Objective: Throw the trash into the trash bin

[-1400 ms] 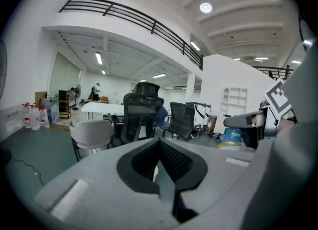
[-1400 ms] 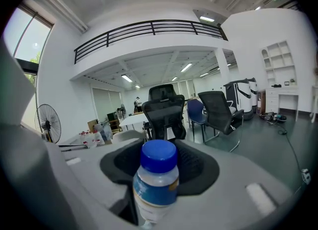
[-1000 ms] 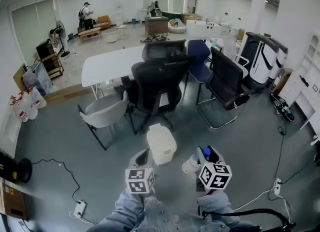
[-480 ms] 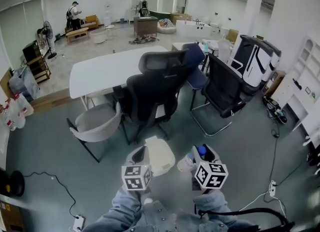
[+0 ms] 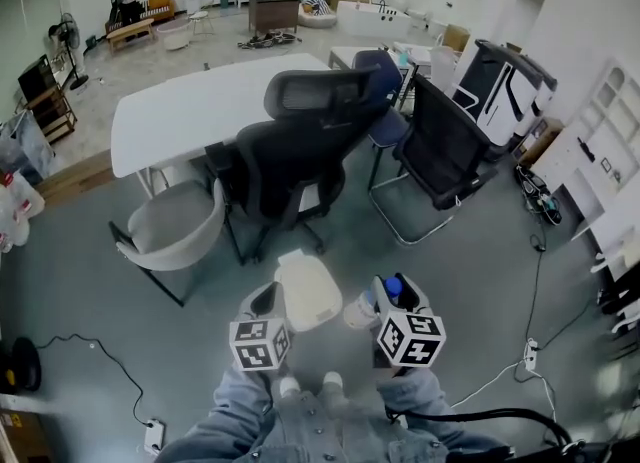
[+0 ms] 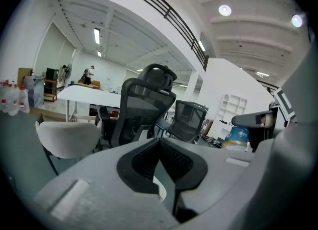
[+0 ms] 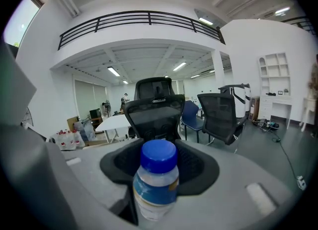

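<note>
Grey floor [image 5: 480, 251] fills most of the head view, with a white table [image 5: 190, 111] at the back, black office chairs [image 5: 290, 166] drawn up to it and a pale shell chair [image 5: 175, 226] at its left. A cream trash bin [image 5: 308, 291] stands on the floor just in front of the nearest black chair, and low in the picture it sits between the two grippers.

The right gripper [image 5: 385, 293] has its jaws set wide and closed on a bottle [image 7: 156, 184] with a white body, a blue label and a blue cap. In the right gripper view the bottle stands cap-up, its long axis running up and down across the line of the jaws. From the head view it leans somewhat (cap nearer the gripper, base out toward the bin), and the base lies just beside the bin's right edge; I cannot tell whether they touch.

The left gripper [image 5: 265, 299] sits just beside the bin's left side. Its jaws stand only a narrow way apart, and through the slit show floor and a sliver of something white, with nothing gripped between them.
</note>
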